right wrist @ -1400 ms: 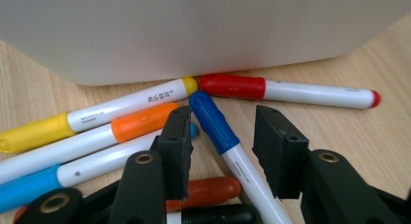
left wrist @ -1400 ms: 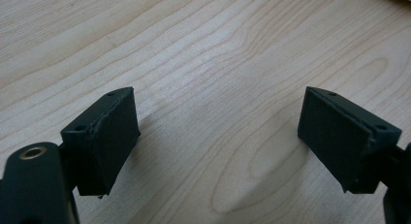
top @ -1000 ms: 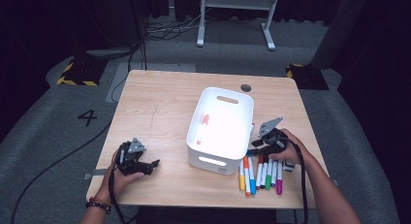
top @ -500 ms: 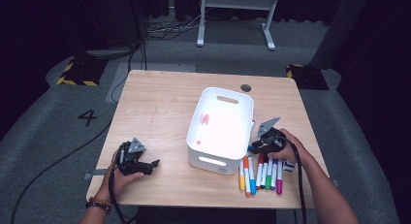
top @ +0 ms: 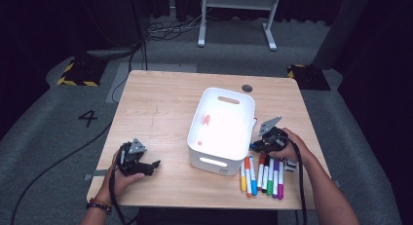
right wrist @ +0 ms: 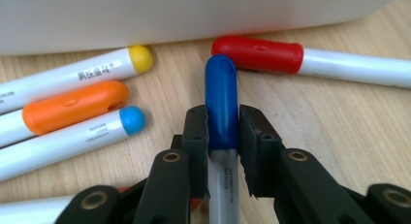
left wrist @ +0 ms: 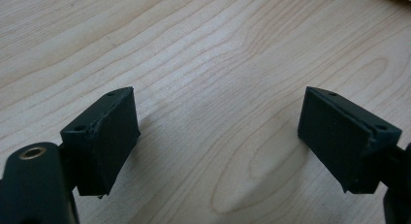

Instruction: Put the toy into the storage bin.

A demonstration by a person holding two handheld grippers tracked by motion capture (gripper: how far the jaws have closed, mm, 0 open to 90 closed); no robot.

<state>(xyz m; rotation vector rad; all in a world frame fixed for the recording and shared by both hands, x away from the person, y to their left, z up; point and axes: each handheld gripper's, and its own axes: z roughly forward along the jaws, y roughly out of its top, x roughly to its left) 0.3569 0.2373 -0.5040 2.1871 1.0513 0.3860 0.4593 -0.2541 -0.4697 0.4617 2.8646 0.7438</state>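
Pinched between the right tongs (right wrist: 222,136): a blue-capped marker (right wrist: 221,100), jaws just drawn in on its cap, pads pressed to either side, barrel trailing back beneath the tongs. Low to the bench (top: 160,103), not yet lifted clear by the look of it. Just left of those tongs, an orange-capped marker (right wrist: 72,107), a light-blue-tipped marker (right wrist: 72,139) and a yellow-tipped marker (right wrist: 87,66); just ahead and to the right, a red-capped marker (right wrist: 261,54). Directly beyond, close against the marker tips, the wall of the white bin (right wrist: 194,15).

From above: right tongs (top: 260,144) at the near right corner of the white bin (top: 242,94), with the row of markers (top: 260,174) on the bench just behind them. Inside the bin, one red-capped marker (top: 204,125) already lying on the floor. Well apart on the other side of the bin, left tongs (top: 151,165) resting idle on bare wood, jaws spread wide with nothing between them (left wrist: 218,151).

Judged early in the sorting: one marker binned, one gripped and awaiting the lift, the remaining row left to carry over.
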